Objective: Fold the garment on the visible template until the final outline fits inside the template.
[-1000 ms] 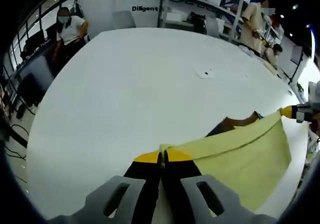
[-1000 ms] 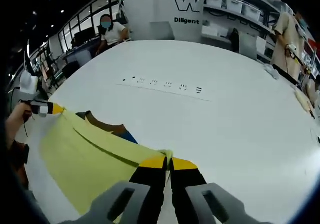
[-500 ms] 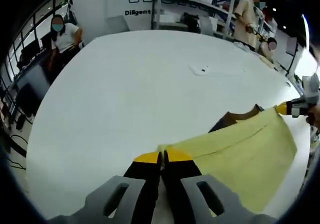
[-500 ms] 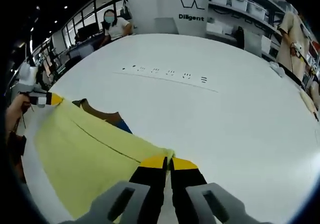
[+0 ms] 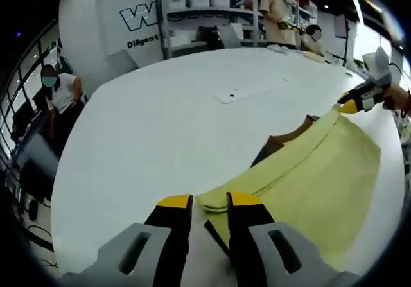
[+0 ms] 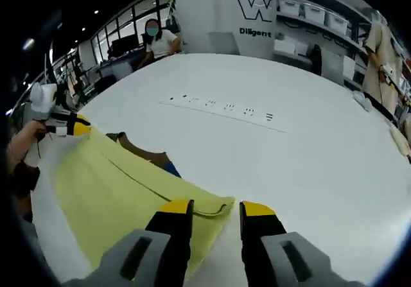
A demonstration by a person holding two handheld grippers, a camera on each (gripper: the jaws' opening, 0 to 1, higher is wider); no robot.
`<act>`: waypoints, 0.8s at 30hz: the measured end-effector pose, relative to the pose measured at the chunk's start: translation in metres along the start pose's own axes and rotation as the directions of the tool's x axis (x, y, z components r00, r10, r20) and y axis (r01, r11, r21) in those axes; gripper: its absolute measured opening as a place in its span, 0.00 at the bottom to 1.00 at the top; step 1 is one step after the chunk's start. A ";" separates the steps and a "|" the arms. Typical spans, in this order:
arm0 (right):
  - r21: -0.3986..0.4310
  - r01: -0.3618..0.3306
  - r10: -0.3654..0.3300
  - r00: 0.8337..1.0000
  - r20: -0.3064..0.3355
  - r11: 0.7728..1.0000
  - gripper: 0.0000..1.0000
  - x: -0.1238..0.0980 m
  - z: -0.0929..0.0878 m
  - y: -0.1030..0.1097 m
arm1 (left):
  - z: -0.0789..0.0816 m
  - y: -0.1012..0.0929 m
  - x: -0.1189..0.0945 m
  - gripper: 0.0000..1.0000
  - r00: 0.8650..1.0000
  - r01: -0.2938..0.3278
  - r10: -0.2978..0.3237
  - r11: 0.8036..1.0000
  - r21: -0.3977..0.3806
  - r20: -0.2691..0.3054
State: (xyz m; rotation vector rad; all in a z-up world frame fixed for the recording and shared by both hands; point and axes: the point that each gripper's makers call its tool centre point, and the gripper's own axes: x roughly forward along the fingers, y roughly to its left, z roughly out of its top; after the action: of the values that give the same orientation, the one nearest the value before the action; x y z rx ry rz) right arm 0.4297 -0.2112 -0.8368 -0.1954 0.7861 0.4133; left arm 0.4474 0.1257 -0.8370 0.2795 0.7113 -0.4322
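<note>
My left gripper (image 5: pixel 209 203) stands open, its yellow-tipped jaws parted, and the near corner of the yellow garment (image 5: pixel 308 171) lies on the table just past the tips and between them, no longer pinched. From there the cloth runs away to my right across the white table (image 5: pixel 160 120), its long folded edge stretching toward my other tool, which shows at the far right of the left gripper view. A brown and blue patch (image 5: pixel 279 142) peeks out from under that far edge; I judge it to be the template or an underlayer, though I cannot tell which.

In the right gripper view, the garment (image 6: pixel 109 184) spreads to my left, its long edge running from the far corner beside the left tool down to the corner lying right in front of me. My right gripper (image 6: pixel 215 213) is open too, jaws well apart, with the hemmed corner resting just at and between the tips, nearer the left jaw. The brown patch (image 6: pixel 144 155) sits beyond the fold line here as well.

So the long axis of the cloth lies straight between my two tools, one corner at each, and both are equally near their own end. I judge this fold laid down; the next grasp depends on whether the outline overhangs the template, which I cannot tell from here.
</note>
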 end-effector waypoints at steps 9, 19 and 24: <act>-0.178 -0.052 0.059 0.998 0.032 0.983 0.35 -0.006 0.003 0.007 | 0.001 -0.009 -0.004 0.43 1.000 0.027 -0.029 0.979 0.203 0.005; -0.527 -0.037 0.040 0.999 -0.006 0.849 0.32 0.004 -0.002 0.009 | -0.004 -0.007 0.008 0.34 1.000 0.011 -0.008 0.917 0.400 -0.008; -0.599 -0.022 0.001 0.999 -0.036 0.800 0.29 0.012 -0.009 0.004 | -0.001 -0.011 0.012 0.27 1.000 0.015 -0.019 0.874 0.485 0.003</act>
State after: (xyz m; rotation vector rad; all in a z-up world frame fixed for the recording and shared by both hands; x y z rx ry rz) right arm 0.4301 -0.2073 -0.8514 -0.7986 0.6678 0.6682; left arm 0.4500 0.1126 -0.8467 0.7480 0.5889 -0.6282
